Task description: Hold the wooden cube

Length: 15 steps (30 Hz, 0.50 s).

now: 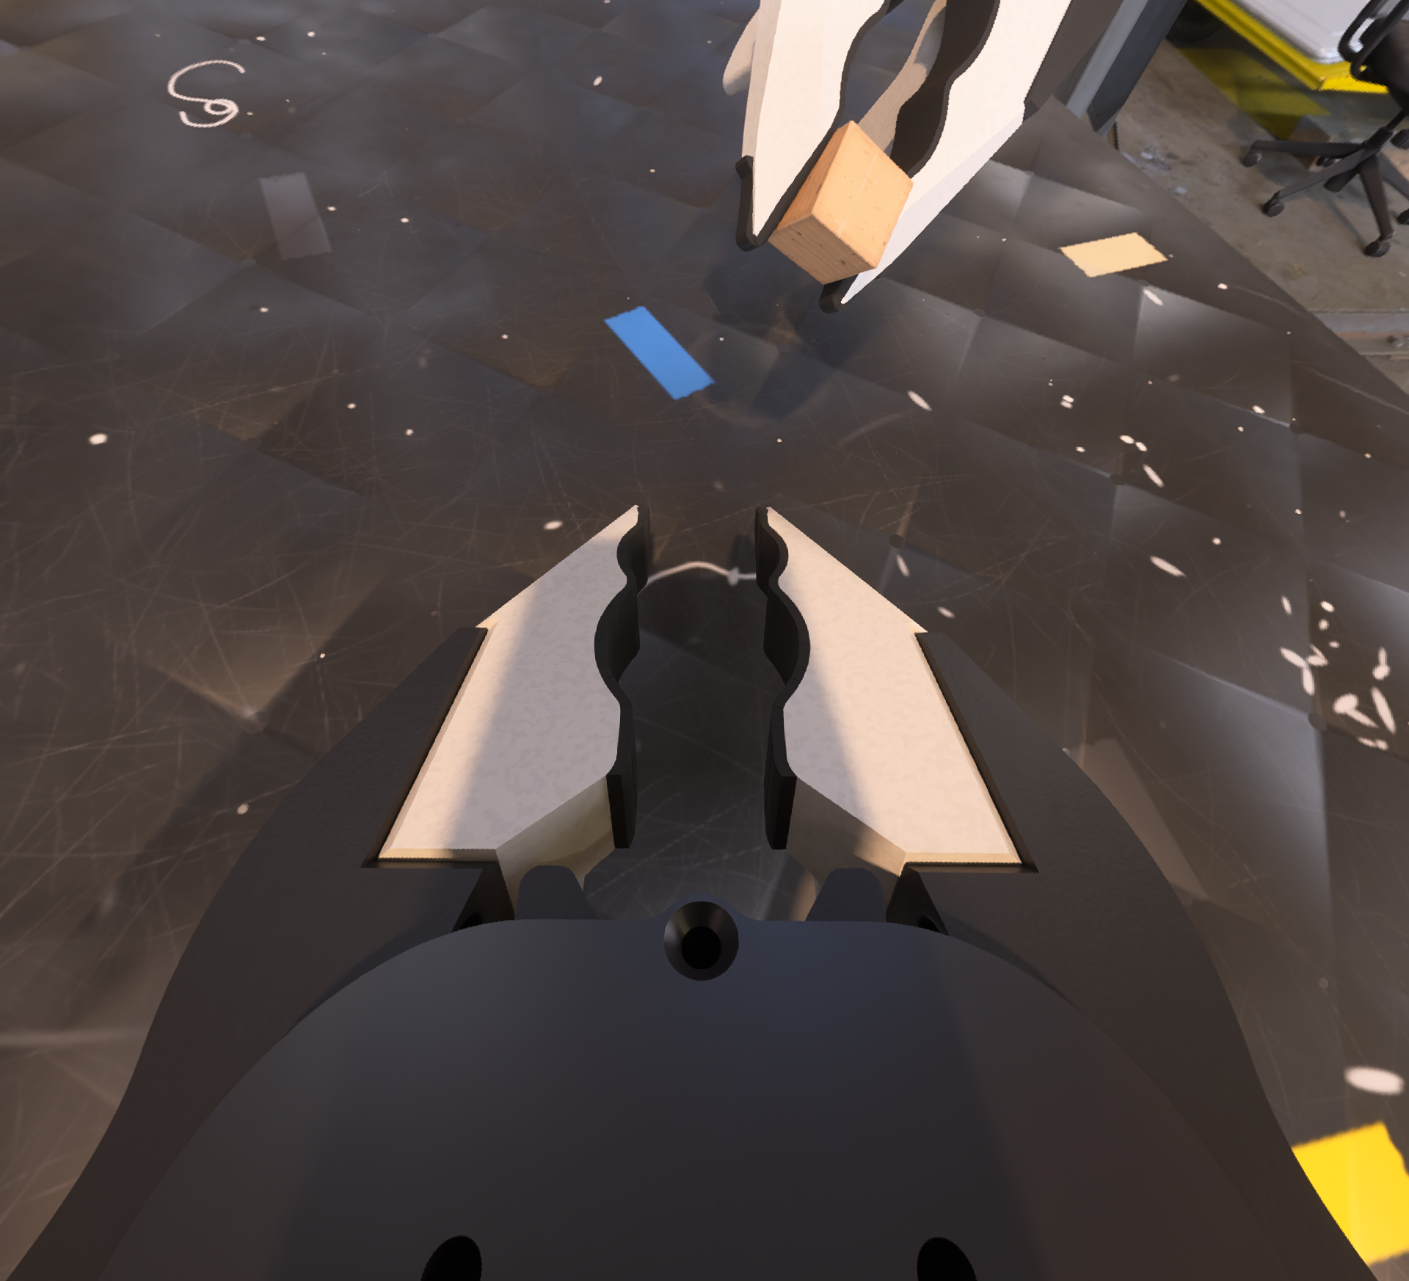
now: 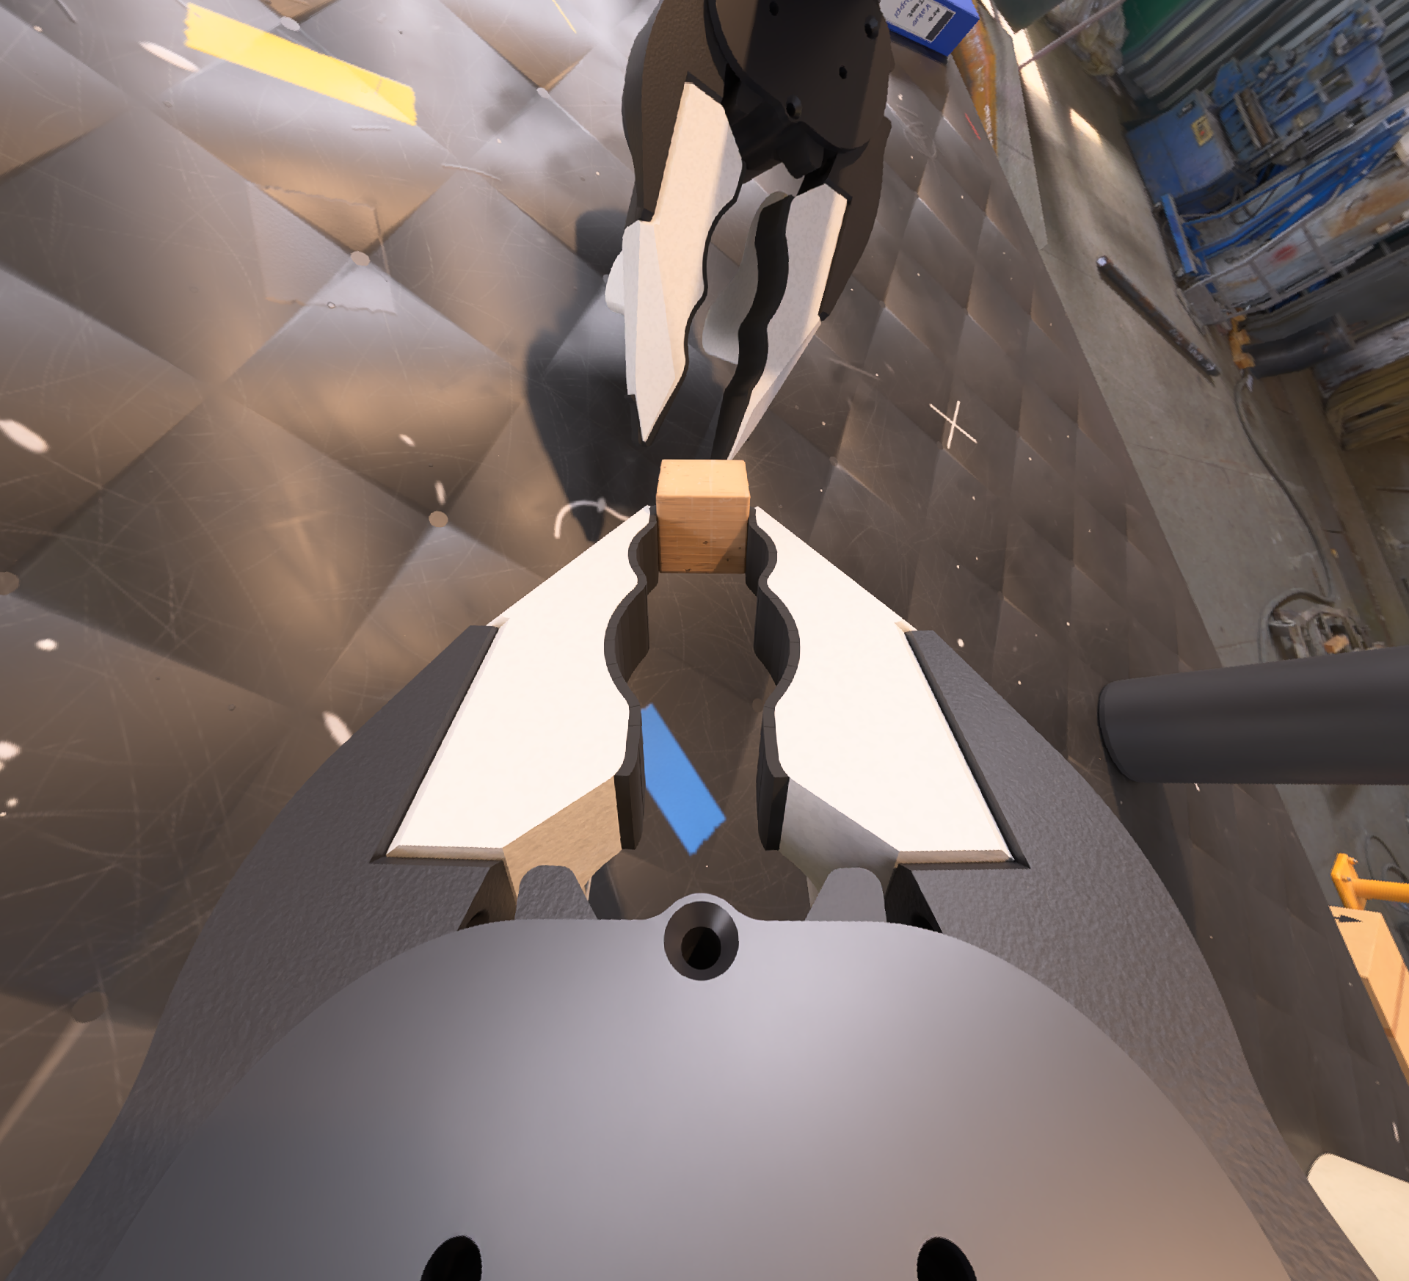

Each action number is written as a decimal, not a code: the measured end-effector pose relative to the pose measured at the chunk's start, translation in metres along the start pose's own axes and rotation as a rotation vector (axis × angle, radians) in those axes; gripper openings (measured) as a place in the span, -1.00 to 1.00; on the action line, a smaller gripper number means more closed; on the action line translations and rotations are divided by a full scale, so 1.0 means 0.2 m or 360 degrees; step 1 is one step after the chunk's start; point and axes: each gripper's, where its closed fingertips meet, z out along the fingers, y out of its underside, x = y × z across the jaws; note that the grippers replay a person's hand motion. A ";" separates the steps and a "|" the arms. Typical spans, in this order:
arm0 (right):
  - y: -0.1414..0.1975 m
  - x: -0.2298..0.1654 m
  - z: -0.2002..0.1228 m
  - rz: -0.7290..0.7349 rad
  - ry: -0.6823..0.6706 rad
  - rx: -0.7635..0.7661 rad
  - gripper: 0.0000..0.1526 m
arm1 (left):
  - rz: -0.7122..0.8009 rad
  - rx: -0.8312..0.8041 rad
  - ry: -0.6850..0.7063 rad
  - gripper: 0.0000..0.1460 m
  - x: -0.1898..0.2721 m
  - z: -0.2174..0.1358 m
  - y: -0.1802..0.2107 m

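The wooden cube point(image 2: 701, 516) is a small light-brown block pinched between the fingertips of my right gripper point(image 2: 701, 520), which is shut on it and holds it above the dark tabletop. In the left wrist view the cube point(image 1: 842, 207) and the right gripper point(image 1: 797, 268) appear at the upper right, lifted off the surface with a shadow beneath. My left gripper point(image 1: 701, 516) is open and empty, low over the table, short of the cube. It also shows in the right wrist view point(image 2: 686, 436), pointing at the cube from beyond, its tips just apart from it.
A blue tape strip point(image 1: 659, 352) lies on the scratched dark table point(image 1: 305, 482) between the grippers. A tan tape patch point(image 1: 1113, 253) lies at the right; yellow tape strips point(image 2: 297, 62) lie farther off. The table edge, an office chair point(image 1: 1365, 161) and a yellow cart point(image 1: 1296, 1) are at the right.
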 end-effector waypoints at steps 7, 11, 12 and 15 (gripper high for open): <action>0.00 0.00 0.01 -0.0007 -0.0025 -0.0014 -0.72 | -0.0031 0.0026 0.0031 -0.68 0.00 0.03 0.00; 0.01 -0.01 0.02 -0.0034 -0.0026 -0.0054 -0.72 | -0.0075 0.0045 0.0063 -0.70 0.01 0.04 0.00; 0.01 -0.01 0.02 -0.0039 -0.0025 -0.0056 -0.72 | -0.0095 0.0051 0.0080 -0.73 0.01 0.04 0.00; 0.01 -0.02 0.02 -0.0056 -0.0004 -0.0062 -0.72 | -0.0148 0.0073 0.0130 -0.82 0.02 0.05 -0.01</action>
